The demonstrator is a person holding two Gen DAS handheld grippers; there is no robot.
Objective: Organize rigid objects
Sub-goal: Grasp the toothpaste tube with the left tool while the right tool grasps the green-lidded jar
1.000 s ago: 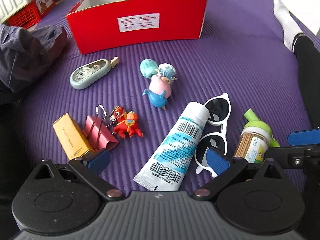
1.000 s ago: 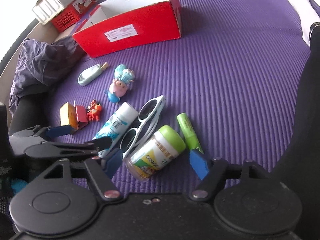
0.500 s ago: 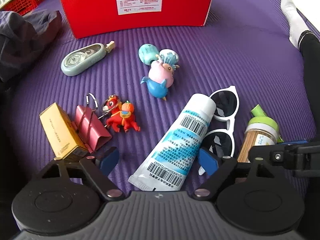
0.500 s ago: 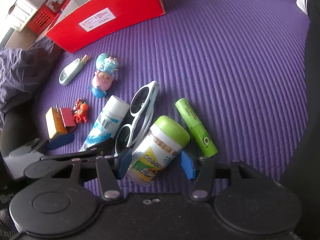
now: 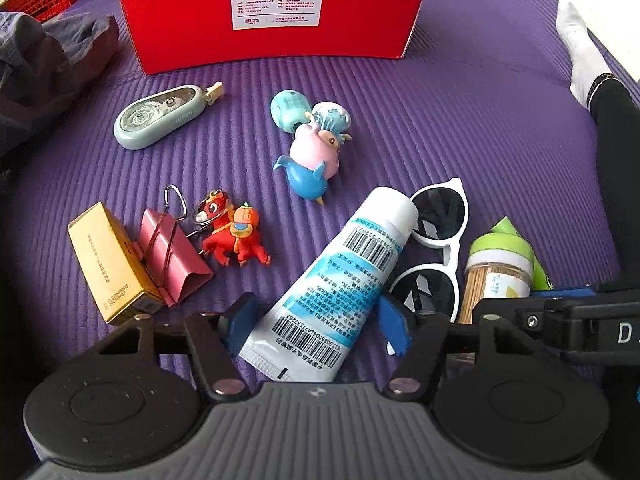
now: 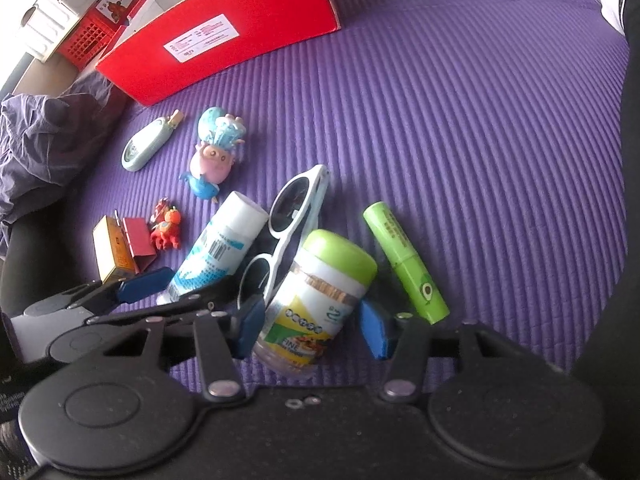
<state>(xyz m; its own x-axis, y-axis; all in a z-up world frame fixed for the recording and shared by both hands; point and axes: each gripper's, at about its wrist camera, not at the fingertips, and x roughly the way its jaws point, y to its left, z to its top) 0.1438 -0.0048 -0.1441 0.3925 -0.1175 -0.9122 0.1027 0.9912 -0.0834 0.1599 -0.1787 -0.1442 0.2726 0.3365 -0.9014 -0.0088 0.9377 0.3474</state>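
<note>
Where sunglasses point(image 5: 434, 248) overlap, tube point(image 5: 336, 288) and jar point(image 6: 316, 300).

A white-and-blue tube point(image 5: 340, 276) is laid flat, cap toward 1 o'clock; at its 3 o'clock, a green-lidded toothpick jar point(image 6: 316, 300) is tipped beside white sunglasses point(image 5: 434, 248).

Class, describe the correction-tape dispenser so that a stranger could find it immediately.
Start at the red box on the purple mat. Just in front of its left corner lies the correction-tape dispenser: a pale grey-green oval, the only item with visible reels inside.
</note>
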